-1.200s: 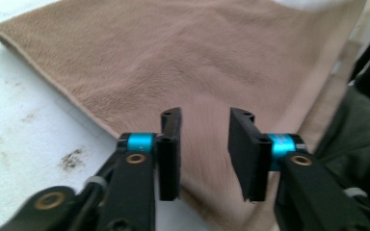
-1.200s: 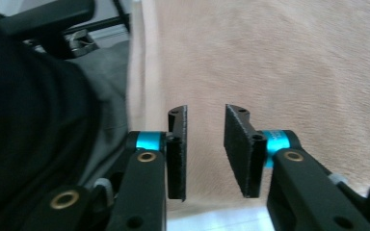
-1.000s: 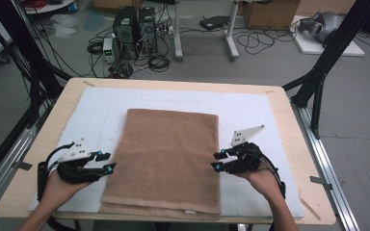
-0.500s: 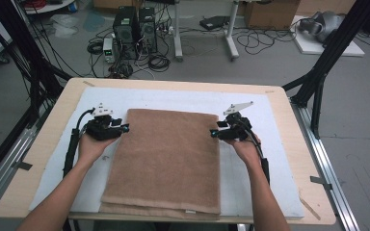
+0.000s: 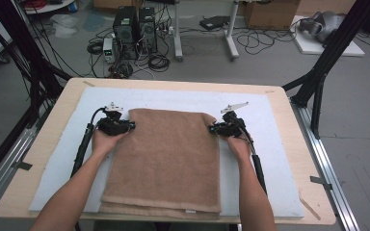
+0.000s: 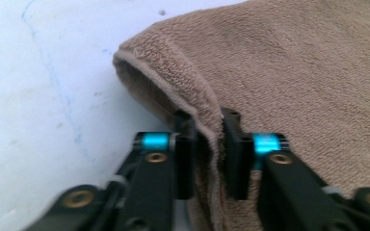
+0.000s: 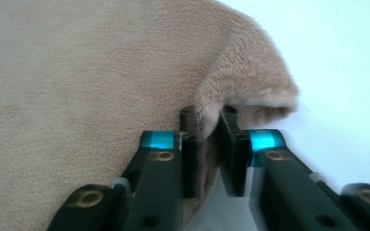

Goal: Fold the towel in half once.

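Terrycloth like this brown towel is about as forgiving as it gets: soft, floppy, fairly light, nothing to break. The catch is it has zero stiffness, so whatever you don't hold will sag and drag, and the folded layers can slide apart if you only catch the top one.

You've already got both far corners. Your left gripper has just been closing, and its jaws are now pinched on the towel's hemmed edge, with the corner puffing up just beyond the tips. Your right gripper has just been closing too, and it's clamped on the opposite corner, plush side bulging out past the jaws. In the high view you can see the left gripper and right gripper sitting at either end of the far edge, with the rest of the towel running back between your forearms toward the near table edge.

I'd say the corners are the right place to grab, since the hem gives the pads something thicker to bite.

Around you: the towel lies on a white mat covering the wooden table, nothing else near either gripper. Black frame posts stand well off to the side of your right gripper, out of the way. Only the trailing cables along your forearms could snag the cloth.
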Motion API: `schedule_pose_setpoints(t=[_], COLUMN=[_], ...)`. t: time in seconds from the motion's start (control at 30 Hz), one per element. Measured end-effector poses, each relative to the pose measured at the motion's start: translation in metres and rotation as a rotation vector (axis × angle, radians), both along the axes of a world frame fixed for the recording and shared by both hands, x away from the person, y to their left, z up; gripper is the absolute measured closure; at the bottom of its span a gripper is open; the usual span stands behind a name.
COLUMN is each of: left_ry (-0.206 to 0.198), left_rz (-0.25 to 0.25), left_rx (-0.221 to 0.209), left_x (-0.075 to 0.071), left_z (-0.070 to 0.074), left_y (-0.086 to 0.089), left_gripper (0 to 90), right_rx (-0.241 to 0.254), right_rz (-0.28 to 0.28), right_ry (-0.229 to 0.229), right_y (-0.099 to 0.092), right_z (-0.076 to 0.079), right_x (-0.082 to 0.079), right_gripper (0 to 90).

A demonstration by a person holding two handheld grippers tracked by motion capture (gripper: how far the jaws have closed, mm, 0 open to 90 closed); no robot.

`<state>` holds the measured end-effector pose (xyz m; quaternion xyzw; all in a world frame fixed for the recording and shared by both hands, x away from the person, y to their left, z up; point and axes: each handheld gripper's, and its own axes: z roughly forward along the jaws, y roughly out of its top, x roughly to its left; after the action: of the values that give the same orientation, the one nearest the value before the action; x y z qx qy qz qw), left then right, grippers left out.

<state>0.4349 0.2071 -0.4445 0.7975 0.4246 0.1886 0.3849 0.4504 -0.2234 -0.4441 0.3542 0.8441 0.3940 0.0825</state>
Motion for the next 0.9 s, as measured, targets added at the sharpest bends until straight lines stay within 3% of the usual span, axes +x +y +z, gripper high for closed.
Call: schedule_pose_setpoints(t=[0.03,0.07,0.1,0.17,0.37,0.43,0.5,0.6,0.67,0.73,0.83,0.87,0.9], left_ry=[-0.022,-0.027,-0.033,-0.074,-0.158,-0.152,-0.116,-0.083,-0.073,-0.072,-0.085,-0.086,-0.068], left_rz=[0.002,0.018,0.034,0.055,0.075,0.095,0.105,0.067,0.025,-0.035,-0.113,-0.129,-0.145], left_rx=[0.034,0.039,0.021,0.015,-0.034,-0.02,-0.047,-0.047,-0.07,-0.075,-0.085,-0.074,-0.071], left_x=[0.0,0.002,0.005,0.01,0.034,0.042,0.044,0.036,0.026,0.013,-0.009,-0.016,-0.021], left_z=[0.002,0.006,0.01,0.021,0.056,0.06,0.059,0.053,0.05,0.048,0.047,0.047,0.049], left_y=[-0.002,-0.002,-0.001,-0.002,-0.001,0.003,0.011,0.018,0.022,0.026,0.034,0.036,0.038], left_gripper=[81.6,82.0,82.4,82.7,82.4,74.2,62.2,56.5,55.0,54.6,53.2,53.0,51.9], right_rx=[-0.024,-0.05,-0.061,-0.028,-0.094,-0.089,-0.073,-0.065,-0.056,-0.041,-0.038,-0.049,-0.04], right_rz=[0.005,-0.001,-0.019,-0.042,-0.034,-0.071,-0.07,-0.042,-0.016,0.043,0.112,0.126,0.131], right_ry=[-0.002,-0.007,-0.027,-0.052,-0.141,-0.136,-0.139,-0.066,-0.028,-0.069,-0.078,-0.052,-0.074], right_y=[0.003,0.004,0.004,0.002,0.009,0.006,0.002,0.002,0.005,0.008,0.01,0.01,0.009], right_z=[0.003,0.008,0.014,0.028,0.069,0.074,0.073,0.066,0.063,0.063,0.063,0.064,0.065], right_x=[0.002,0.005,0.007,0.015,0.042,0.05,0.052,0.048,0.041,0.026,0.003,-0.002,-0.01], right_gripper=[83.7,83.7,83.7,83.6,82.8,72.5,65.9,51.6,45.0,44.6,38.1,36.5,36.8])
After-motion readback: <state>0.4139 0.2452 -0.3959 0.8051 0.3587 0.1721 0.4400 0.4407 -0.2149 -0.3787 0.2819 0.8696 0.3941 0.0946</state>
